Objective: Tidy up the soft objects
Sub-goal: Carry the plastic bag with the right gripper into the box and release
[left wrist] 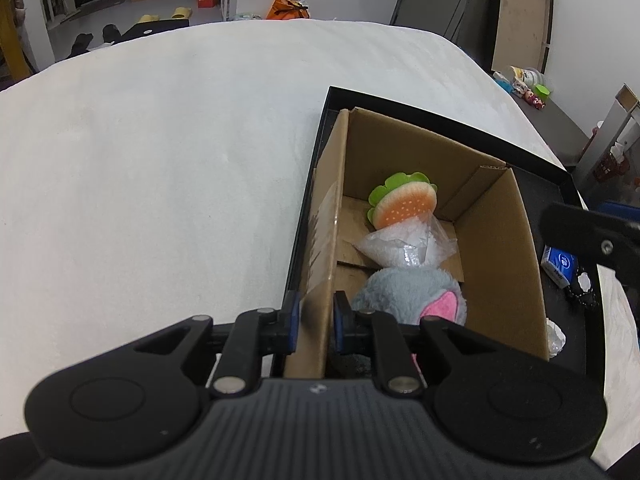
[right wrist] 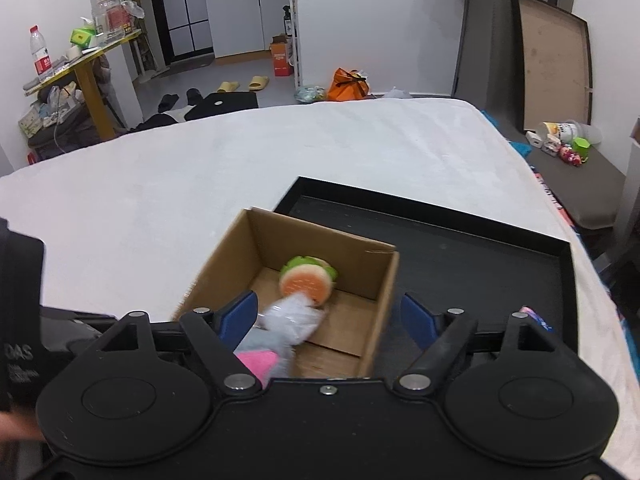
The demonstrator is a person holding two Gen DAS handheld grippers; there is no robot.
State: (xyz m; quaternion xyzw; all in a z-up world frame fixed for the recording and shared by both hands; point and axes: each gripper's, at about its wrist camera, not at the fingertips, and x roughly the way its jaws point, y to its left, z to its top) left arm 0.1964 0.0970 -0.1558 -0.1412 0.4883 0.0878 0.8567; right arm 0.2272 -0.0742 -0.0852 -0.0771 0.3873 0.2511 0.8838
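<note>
Cardboard box (left wrist: 496, 240) wall is pinched by the left gripper (left wrist: 316, 322); hold steady while the open right gripper (right wrist: 328, 316), blurred, probably withdraws clear of the grey plush (left wrist: 408, 296).

A lived-in home, probably a small flat. A white bed (right wrist: 280, 160) fills the room. Beyond its far edge, slippers (right wrist: 258, 82) lie on the floor before kitchen cabinets (right wrist: 248, 16); left of the bed stands a cluttered yellow table (right wrist: 86, 64).
</note>
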